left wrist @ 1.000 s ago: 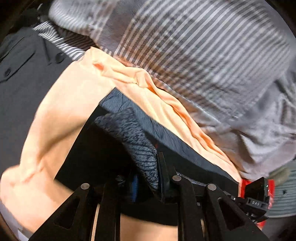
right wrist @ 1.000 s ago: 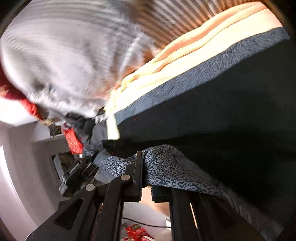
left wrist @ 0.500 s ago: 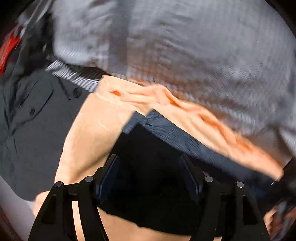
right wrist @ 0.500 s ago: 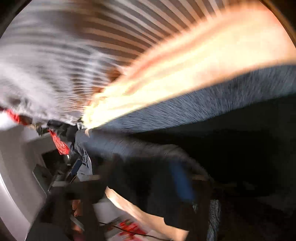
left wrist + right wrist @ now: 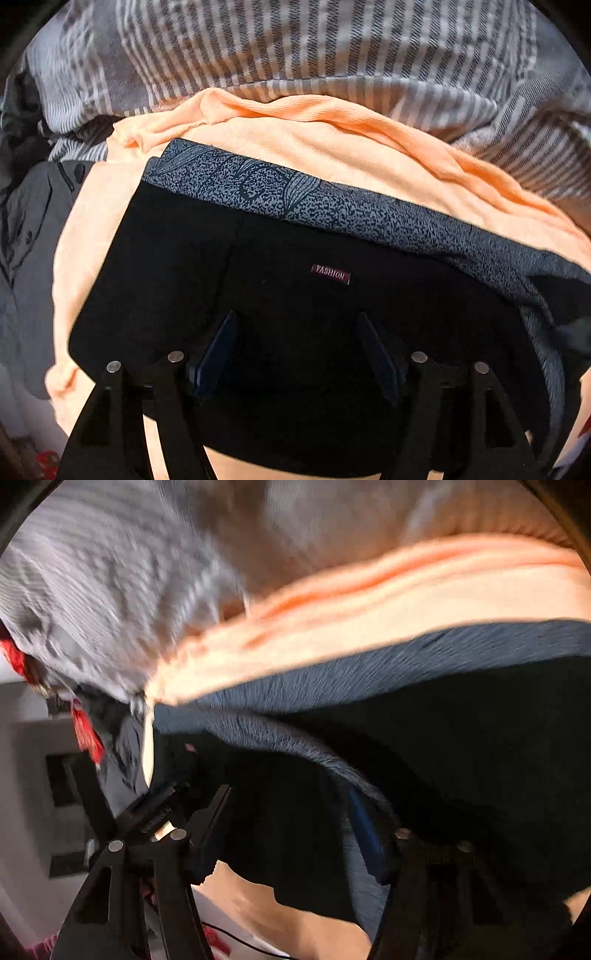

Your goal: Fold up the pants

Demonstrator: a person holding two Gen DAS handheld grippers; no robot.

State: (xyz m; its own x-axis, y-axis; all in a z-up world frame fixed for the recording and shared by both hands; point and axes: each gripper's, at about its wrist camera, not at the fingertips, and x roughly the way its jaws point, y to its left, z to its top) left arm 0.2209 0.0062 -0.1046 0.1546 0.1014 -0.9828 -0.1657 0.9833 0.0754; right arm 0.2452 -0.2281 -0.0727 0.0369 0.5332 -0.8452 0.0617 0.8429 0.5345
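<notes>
Black pants lie folded flat on an orange cloth, with a speckled grey-blue waistband along the far edge and a small "FASHION" label near the middle. My left gripper hangs open just over the pants, nothing pinched between its fingers. The right wrist view is blurred: the same pants and speckled band fill it. My right gripper has its jaws apart and closing, black cloth lying under and between the fingers, no pad pressing on it.
A grey striped cloth covers the far side beyond the orange cloth. A dark grey buttoned shirt lies at the left. In the right wrist view a red item and pale furniture sit past the left edge of the pile.
A second ago both grippers were shut on the speckled waistband edge. Both have let go and opened, and the pants now lie flat. The left gripper has swung over the pants' middle.
</notes>
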